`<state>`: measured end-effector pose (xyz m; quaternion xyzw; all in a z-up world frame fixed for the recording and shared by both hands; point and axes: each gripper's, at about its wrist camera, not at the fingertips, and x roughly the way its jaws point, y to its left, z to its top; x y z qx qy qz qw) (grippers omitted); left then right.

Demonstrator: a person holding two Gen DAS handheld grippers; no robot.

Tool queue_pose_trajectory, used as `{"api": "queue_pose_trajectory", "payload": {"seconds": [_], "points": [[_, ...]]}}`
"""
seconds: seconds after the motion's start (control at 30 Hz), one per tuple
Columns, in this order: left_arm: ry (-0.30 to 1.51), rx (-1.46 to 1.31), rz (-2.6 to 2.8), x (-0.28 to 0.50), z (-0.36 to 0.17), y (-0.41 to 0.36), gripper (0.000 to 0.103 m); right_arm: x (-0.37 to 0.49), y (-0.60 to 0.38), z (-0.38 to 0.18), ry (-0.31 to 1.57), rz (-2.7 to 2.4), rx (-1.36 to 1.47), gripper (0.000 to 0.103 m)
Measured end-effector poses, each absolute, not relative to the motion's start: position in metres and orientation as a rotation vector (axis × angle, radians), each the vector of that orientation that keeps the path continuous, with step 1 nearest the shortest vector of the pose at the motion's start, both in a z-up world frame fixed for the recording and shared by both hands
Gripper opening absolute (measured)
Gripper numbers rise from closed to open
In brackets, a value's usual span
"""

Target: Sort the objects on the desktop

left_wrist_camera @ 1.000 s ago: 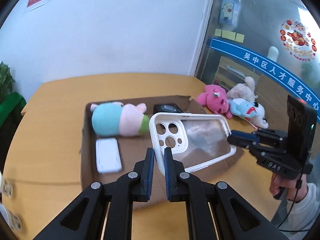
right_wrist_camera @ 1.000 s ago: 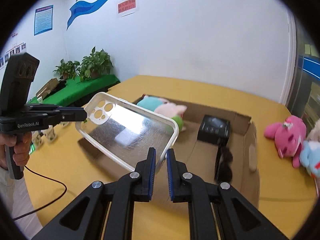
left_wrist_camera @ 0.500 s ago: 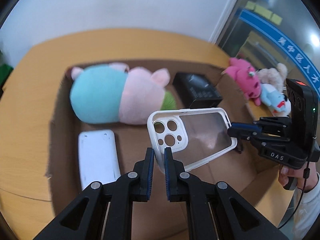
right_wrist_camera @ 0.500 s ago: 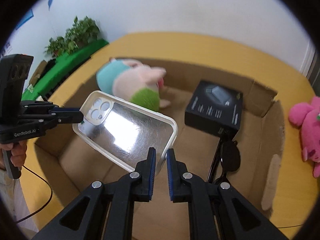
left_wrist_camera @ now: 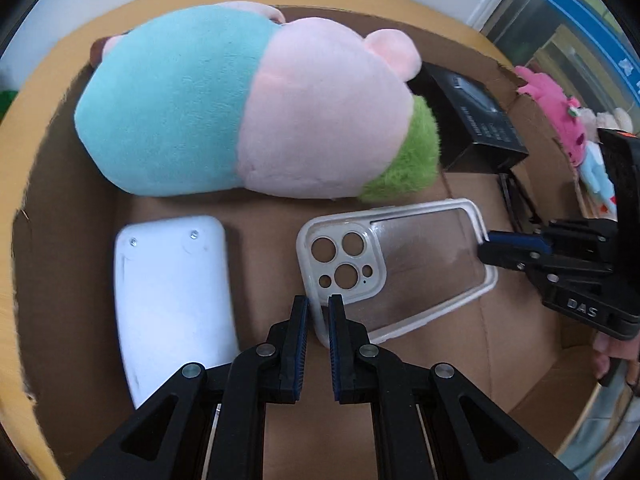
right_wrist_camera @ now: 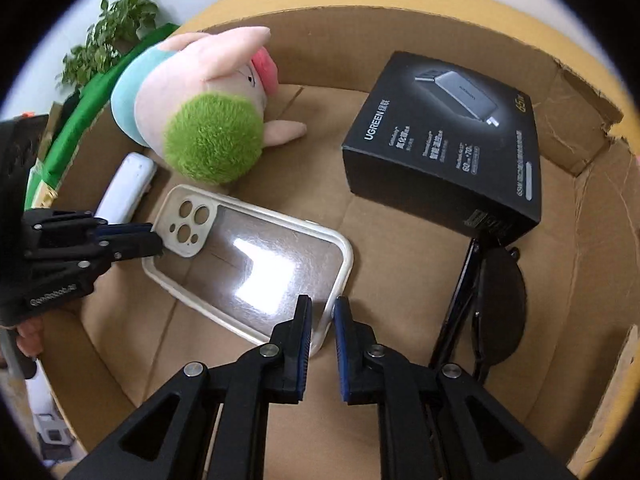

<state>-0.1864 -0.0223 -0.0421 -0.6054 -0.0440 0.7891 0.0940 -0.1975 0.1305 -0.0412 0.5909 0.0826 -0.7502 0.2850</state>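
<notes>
- Both grippers, left [left_wrist_camera: 319, 306] and right [right_wrist_camera: 322, 307], pinch the case [left_wrist_camera: 416, 264] by opposite ends.
- It has dropped from above the table into the box [right_wrist_camera: 400, 32], nearly floored; release is probably next.

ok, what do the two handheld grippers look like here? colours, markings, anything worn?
Both are black, with bolted linkage arms and blue ribbed pads on the fingertips. The left gripper shows faint lettering along its side in the right wrist view. The right gripper reads "DAS" in the left wrist view. No sleeve is clearly visible.
</notes>
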Motion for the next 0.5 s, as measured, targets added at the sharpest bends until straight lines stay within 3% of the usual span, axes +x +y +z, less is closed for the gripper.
{"api": "queue_pose_trajectory", "payload": {"seconds": [0.1,0.17,0.23,0.3,0.4,0.5], "points": [[-0.142,-1.789,2.349,-0.185,-0.039,-0.023,0.011,-0.193,0.129,-0.040,0.238,-2.016,1.579,0.013],[-0.141,-1.737,2.395,-0.178,-0.027,-0.025,0.015,-0.185,0.127,-0.035,0.291,-2.050,1.554,0.019],[-0.085,-1.644,2.495,-0.161,-0.005,-0.029,0.046,-0.171,0.129,-0.019,0.305,-2.096,1.490,0.051],[-0.059,-1.491,2.617,-0.133,0.024,-0.035,0.057,-0.150,0.135,0.008,0.308,-2.180,1.396,0.065],[-0.078,-1.248,2.753,-0.081,0.066,-0.049,0.077,-0.097,0.155,0.057,0.290,-2.346,1.190,0.084],[-0.073,-1.052,2.854,-0.028,0.088,-0.050,0.092,-0.039,0.174,0.081,0.216,-2.485,0.972,0.085]]}}
